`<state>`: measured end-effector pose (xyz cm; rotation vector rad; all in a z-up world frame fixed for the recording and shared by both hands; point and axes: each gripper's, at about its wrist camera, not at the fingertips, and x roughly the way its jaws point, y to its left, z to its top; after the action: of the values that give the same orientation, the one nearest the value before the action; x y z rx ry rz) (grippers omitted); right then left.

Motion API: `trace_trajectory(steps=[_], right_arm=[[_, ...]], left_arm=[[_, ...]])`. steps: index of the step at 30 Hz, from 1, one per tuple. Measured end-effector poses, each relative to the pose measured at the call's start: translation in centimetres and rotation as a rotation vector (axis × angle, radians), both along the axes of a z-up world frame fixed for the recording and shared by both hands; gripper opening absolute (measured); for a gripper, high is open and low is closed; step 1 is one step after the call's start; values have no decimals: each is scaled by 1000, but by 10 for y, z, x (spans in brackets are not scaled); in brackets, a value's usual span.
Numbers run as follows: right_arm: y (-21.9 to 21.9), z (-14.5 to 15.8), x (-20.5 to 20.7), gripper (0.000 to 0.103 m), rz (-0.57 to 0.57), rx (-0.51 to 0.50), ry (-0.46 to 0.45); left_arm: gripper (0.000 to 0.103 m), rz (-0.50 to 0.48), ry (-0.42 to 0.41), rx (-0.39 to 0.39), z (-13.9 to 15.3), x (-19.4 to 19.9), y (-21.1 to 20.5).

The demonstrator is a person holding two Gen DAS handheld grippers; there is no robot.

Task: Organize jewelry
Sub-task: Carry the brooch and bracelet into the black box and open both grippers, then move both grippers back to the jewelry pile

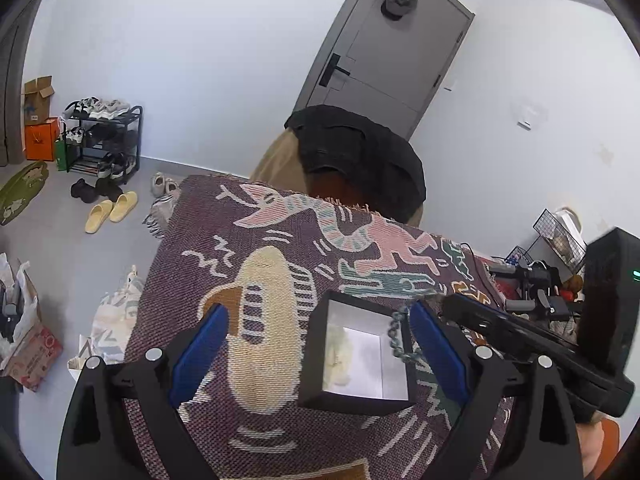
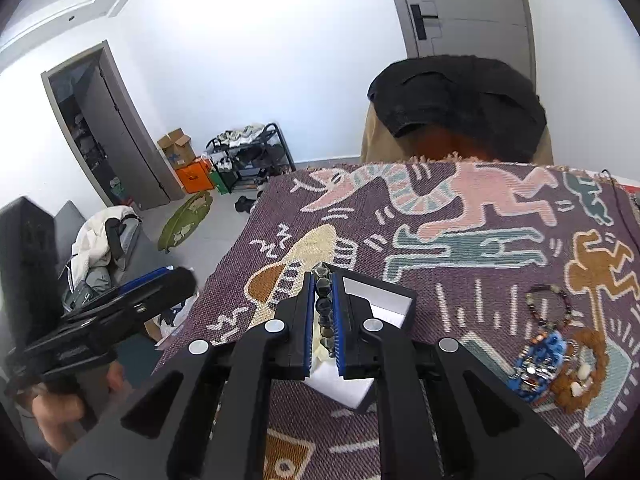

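Left wrist view: the left hand-held gripper (image 1: 316, 344) stood spread wide, pinching nothing, its blue pads on either side of the small black box (image 1: 356, 356) without touching it. The box sat open on the patterned cloth (image 1: 256, 240) covering the counter. Inside the box: a white liner, plus something pale and soft on the left side, too blurred to name. A dark bead bracelet (image 1: 396, 332) hung over the box's right rim, coming down from the right hand-held gripper (image 1: 452, 304) at the box's right.

Right wrist view: the right hand-held gripper (image 2: 324, 312) was pressed together on the dark bead bracelet (image 2: 323, 304), beads pinched between the blue pads, directly above the open box (image 2: 384, 300). To the right of the box, more jewelry lay loose on the cloth: a dark beaded bracelet (image 2: 550, 304), a blue beaded piece (image 2: 538, 360) and a brown beaded piece (image 2: 584, 376), bunched and touching.

Progress, judged: early to middle. One bracelet was at the box but not yet released inside; at least three pieces were still left on the cloth. No lid in view.
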<state>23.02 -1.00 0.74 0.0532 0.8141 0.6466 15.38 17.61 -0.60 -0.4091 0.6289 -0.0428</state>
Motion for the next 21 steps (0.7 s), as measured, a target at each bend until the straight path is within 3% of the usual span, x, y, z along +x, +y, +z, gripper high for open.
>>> trace_trajectory(steps=[5,8,9,14,21], right_arm=[[18,-17,17,13,29,-10,47],[9,-20,15,58,35,9,86],[3,-17,11,64,20,20,64],[-28,-3,-6,65,-19,-1,3],[-87,9,-22,84,-117,37,-21]], left_arm=[[88,21,18,1,-1,-4,9],[88,27,16,9,0,-8,9],[88,29,18,7,0,-8,8],[88,6,21,-4,-1,0,-6],[95,-23,23,36,3,8,-39]])
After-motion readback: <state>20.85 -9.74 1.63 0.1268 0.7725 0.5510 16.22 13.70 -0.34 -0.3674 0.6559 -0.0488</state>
